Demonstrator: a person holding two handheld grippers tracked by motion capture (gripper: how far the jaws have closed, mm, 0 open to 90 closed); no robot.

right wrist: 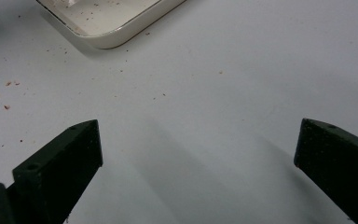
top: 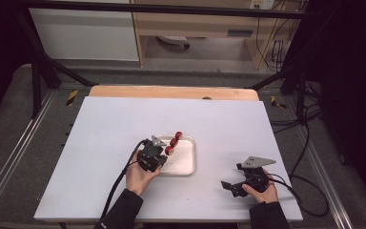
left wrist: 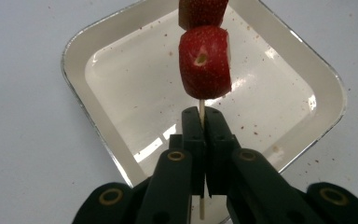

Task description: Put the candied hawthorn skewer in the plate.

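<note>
Strawberry skewer held over the tray, the other gripper waiting empty.

On the left, the left gripper (left wrist: 201,122) has its jaws pressed together on the thin wooden stick of the strawberry skewer (left wrist: 204,60), gripping the bare end below the fruit, probably so that the soft strawberry pieces are not crushed. In the high view the skewer (top: 174,142) pokes out past that gripper (top: 158,151) and hangs over the white tray (top: 187,164), a sensible spot, since juice and crumbs then fall into the tray and not onto the white table (top: 105,129), which is already speckled with red bits. Further right, the right gripper (top: 229,186) sits low near the table's front edge, well apart from the tray; its jaws stand wide apart with nothing between them (right wrist: 198,154), seemingly kept clear of the work until needed.
</note>
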